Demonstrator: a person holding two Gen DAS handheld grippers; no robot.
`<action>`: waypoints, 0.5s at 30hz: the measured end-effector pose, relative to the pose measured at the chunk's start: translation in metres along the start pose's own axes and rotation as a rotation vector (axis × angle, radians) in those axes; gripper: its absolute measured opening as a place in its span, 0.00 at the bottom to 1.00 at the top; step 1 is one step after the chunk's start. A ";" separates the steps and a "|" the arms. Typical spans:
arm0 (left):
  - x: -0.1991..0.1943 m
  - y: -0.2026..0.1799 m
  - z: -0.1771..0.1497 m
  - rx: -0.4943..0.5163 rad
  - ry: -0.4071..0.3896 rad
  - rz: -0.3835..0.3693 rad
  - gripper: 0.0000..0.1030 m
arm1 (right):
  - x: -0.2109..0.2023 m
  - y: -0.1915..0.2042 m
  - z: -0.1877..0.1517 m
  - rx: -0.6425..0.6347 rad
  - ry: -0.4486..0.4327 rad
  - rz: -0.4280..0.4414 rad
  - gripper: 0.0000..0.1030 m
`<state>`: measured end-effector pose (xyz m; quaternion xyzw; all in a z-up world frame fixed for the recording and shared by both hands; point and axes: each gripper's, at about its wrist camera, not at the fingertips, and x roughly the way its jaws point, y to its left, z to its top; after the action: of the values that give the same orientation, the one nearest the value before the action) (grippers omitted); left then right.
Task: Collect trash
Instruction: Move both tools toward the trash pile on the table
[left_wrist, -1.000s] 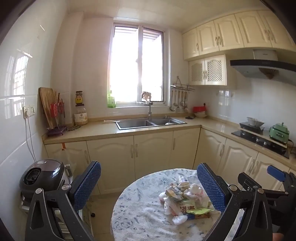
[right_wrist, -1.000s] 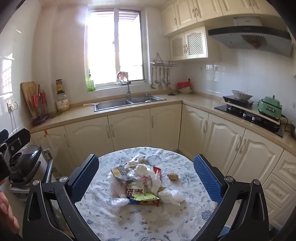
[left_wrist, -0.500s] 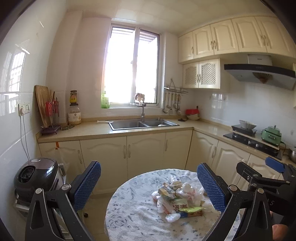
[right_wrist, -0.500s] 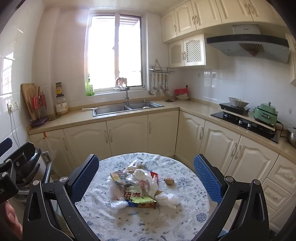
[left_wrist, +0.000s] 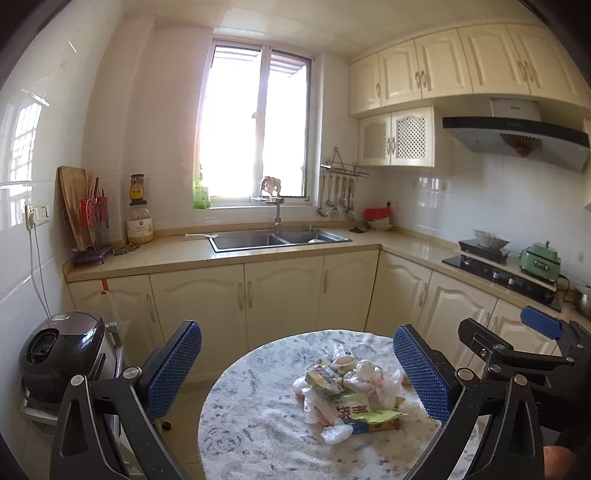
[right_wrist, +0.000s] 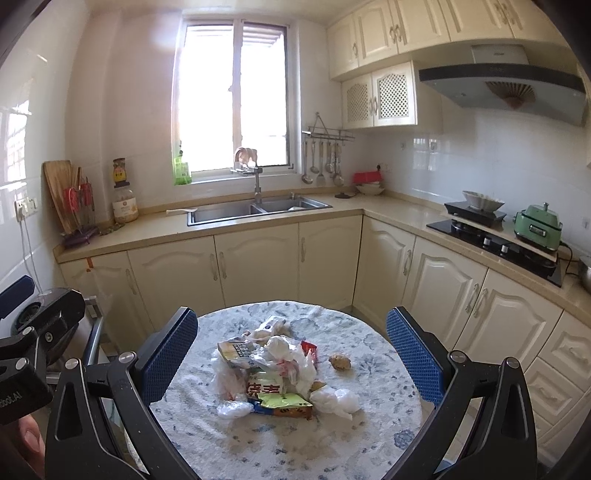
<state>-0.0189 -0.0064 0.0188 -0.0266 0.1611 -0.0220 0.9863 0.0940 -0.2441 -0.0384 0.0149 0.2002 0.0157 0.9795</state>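
Observation:
A heap of trash (right_wrist: 271, 373), made of plastic bags, wrappers and a green packet, lies on a round table (right_wrist: 229, 439) with a blue-patterned cloth. The same heap of trash (left_wrist: 351, 397) shows right of centre in the left wrist view. A small brown lump (right_wrist: 340, 361) sits apart, just right of the heap. My right gripper (right_wrist: 291, 354) is open, held above the table with the heap between its blue pads and nothing held. My left gripper (left_wrist: 297, 369) is open too, left of the heap and back from it. The right gripper's body (left_wrist: 517, 350) shows at the right edge.
A rice cooker (left_wrist: 59, 350) stands on a low rack left of the table. Cream cabinets (right_wrist: 258, 266) run behind, with a sink (right_wrist: 258, 208) under the window. A stove (right_wrist: 491, 236) and a green pot (right_wrist: 539, 223) are on the right counter.
Both grippers have tilted up and drawn back a little, so the table and heap sit lower in both views. Both stay open.

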 end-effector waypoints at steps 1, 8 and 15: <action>0.004 0.000 0.002 0.001 0.006 0.001 0.99 | 0.005 -0.001 0.000 0.003 0.006 0.003 1.00; 0.040 -0.007 -0.001 0.004 0.051 0.004 0.99 | 0.032 -0.006 -0.002 0.011 0.039 0.022 1.00; 0.079 -0.009 -0.006 -0.011 0.118 -0.004 0.99 | 0.061 -0.012 -0.008 0.006 0.087 0.019 1.00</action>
<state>0.0542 -0.0194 -0.0113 -0.0312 0.2192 -0.0246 0.9749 0.1467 -0.2533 -0.0701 0.0192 0.2424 0.0249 0.9697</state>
